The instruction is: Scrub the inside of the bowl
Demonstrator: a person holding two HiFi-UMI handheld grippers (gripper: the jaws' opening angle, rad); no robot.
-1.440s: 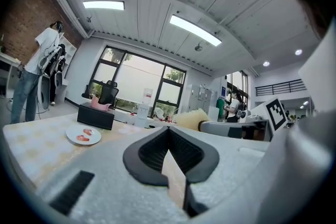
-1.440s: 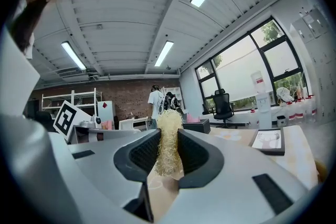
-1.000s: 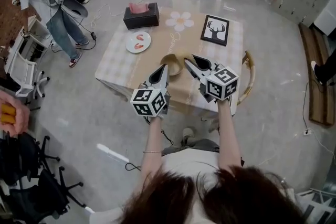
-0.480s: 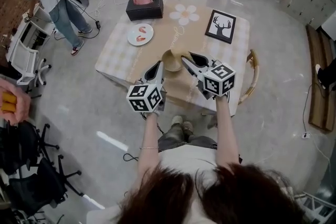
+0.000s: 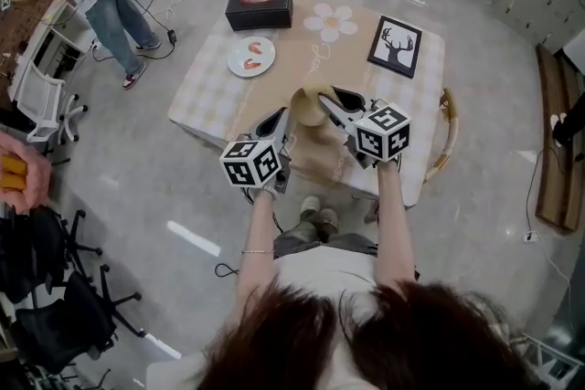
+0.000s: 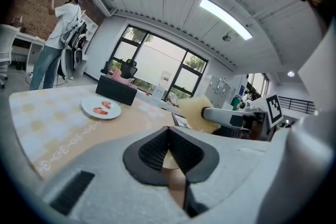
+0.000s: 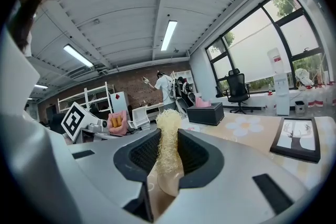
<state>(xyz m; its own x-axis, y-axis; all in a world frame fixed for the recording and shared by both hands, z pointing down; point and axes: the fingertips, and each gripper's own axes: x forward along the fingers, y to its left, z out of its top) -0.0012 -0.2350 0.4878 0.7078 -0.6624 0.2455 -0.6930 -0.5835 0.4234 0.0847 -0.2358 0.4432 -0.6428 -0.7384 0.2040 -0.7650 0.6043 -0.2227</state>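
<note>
- Checked surface [image 5: 206, 96] carries the tan bowl [image 5: 300, 105] near its front edge, between both tools.
- Left tool [image 6: 168, 131] is shut beside the bowl's rim; whether it pinches the rim is unclear.
- Right tool [image 7: 168, 139] clamps a straw-coloured scrubber [image 7: 168, 115].
- Both tools have dropped toward the bowl, so scrubbing looks about to begin.

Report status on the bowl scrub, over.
Left gripper shut on bowl rim. Right gripper shut on scrubber, close to the bowl. Nothing blocking.
</note>
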